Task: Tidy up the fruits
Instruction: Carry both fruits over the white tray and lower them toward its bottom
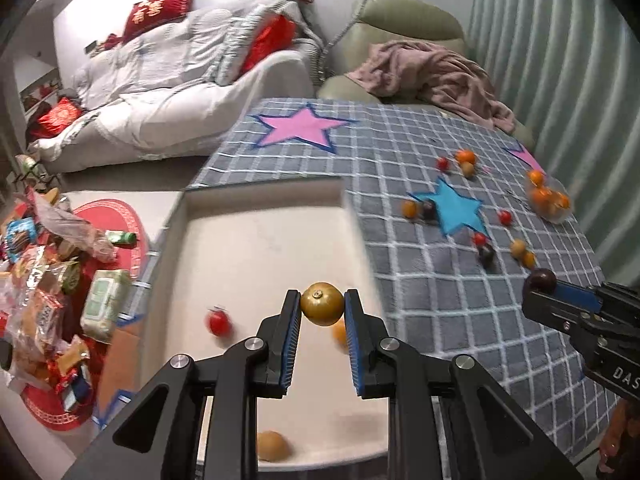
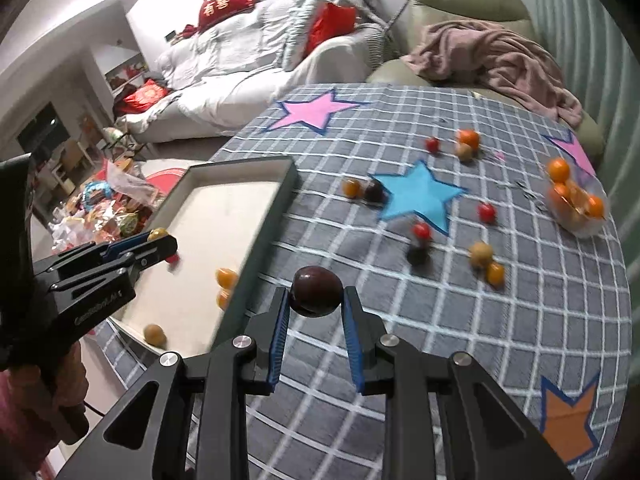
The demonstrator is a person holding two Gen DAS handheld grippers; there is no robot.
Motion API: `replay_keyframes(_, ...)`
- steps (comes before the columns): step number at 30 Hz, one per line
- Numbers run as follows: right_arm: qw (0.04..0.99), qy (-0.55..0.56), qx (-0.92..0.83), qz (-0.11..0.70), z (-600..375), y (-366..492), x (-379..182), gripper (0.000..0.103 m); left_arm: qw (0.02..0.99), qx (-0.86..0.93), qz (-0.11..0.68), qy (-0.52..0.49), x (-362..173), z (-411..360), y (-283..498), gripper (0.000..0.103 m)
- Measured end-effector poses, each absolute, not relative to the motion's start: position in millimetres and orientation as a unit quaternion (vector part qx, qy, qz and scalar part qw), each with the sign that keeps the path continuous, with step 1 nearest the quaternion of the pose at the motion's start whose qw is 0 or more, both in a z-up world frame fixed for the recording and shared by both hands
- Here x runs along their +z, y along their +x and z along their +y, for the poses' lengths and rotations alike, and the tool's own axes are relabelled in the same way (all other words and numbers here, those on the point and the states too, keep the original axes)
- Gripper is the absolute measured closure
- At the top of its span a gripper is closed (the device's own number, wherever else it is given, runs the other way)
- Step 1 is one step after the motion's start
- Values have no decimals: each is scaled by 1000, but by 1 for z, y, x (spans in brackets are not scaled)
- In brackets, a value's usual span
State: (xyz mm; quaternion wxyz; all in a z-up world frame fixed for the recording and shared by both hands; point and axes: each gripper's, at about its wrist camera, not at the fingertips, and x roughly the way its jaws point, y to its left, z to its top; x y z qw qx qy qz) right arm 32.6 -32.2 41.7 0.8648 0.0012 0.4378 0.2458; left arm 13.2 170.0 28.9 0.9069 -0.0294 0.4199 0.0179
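My left gripper [image 1: 322, 305] is shut on a brown-gold round fruit [image 1: 322, 305] and holds it above the white tray [image 1: 264, 194]. In the tray lie a red fruit [image 1: 219, 323], an orange fruit [image 1: 340, 334] and a tan fruit [image 1: 272, 445]. My right gripper [image 2: 316, 298] is shut on a dark purple plum [image 2: 316, 291] above the checked cloth, just right of the tray [image 2: 240, 168]. It also shows in the left wrist view [image 1: 540, 282]. Several small fruits [image 2: 420, 232] lie scattered on the cloth.
A clear bag of oranges [image 2: 576, 200] sits at the table's right edge. The grey checked cloth [image 2: 440, 320] with coloured stars covers the table. Snack packets [image 1: 48, 272] litter the floor at left. A white sofa [image 1: 160, 92] and a green armchair [image 1: 408, 36] stand beyond the table.
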Motion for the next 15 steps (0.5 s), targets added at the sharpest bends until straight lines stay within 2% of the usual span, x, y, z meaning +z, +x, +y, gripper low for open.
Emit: replay_keyframes(15,840,-29,294,455,59,72,33,74,896,75,436,-40,7,229,45,79)
